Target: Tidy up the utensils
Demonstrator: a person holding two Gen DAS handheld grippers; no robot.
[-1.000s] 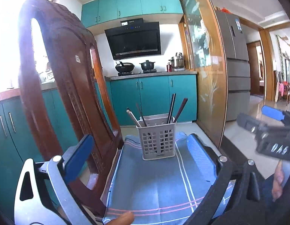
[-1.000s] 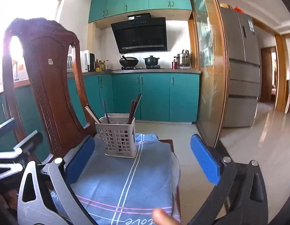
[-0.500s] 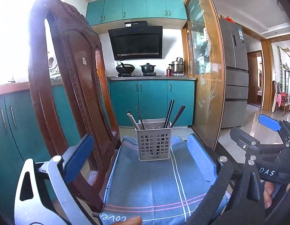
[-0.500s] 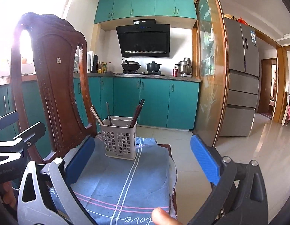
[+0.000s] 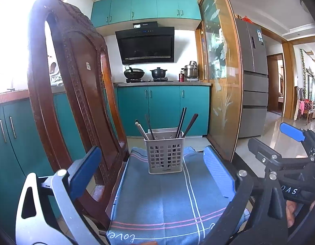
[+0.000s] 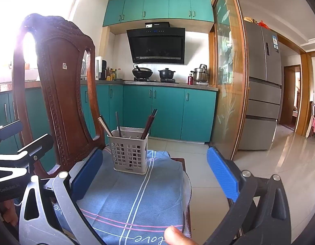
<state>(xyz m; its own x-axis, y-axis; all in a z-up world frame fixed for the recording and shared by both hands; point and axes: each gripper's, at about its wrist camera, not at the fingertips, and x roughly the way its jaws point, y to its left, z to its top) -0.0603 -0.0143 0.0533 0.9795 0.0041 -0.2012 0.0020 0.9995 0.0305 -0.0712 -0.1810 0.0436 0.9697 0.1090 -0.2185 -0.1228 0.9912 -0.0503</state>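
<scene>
Currently, both grippers hang back from the work surface, and both have risen and levelled over the last second: the basket now sits lower and nearer the centre of each view, and the right gripper has come further into the left camera's picture.

From left to right:

1. Chair [image 5: 75, 94]. Its carved wooden back stands upright along the left edge of the seat.
2. Left gripper [image 5: 153, 175]. The jaws stand wide apart and hold nothing; the blue pads frame the basket without touching it.
3. Cloth [image 5: 167, 208]. A blue striped cloth covers the seat, and the basket stands on it.
4. Basket [image 5: 165, 156]. The grey slotted holder stands upright toward the far end of the cloth. Chopsticks [image 5: 180, 122] lean out of it, pale ones at the left and dark ones at the right. No loose utensil shows on the cloth.
5. Right gripper [image 6: 155, 173]. The jaws are spread fully and are empty. A fingertip [image 6: 175, 234] of the person shows at the bottom edge.

Assessment: with every visible utensil already in the basket and both tools empty and withdrawn, the task appears complete or nearly so.
</scene>
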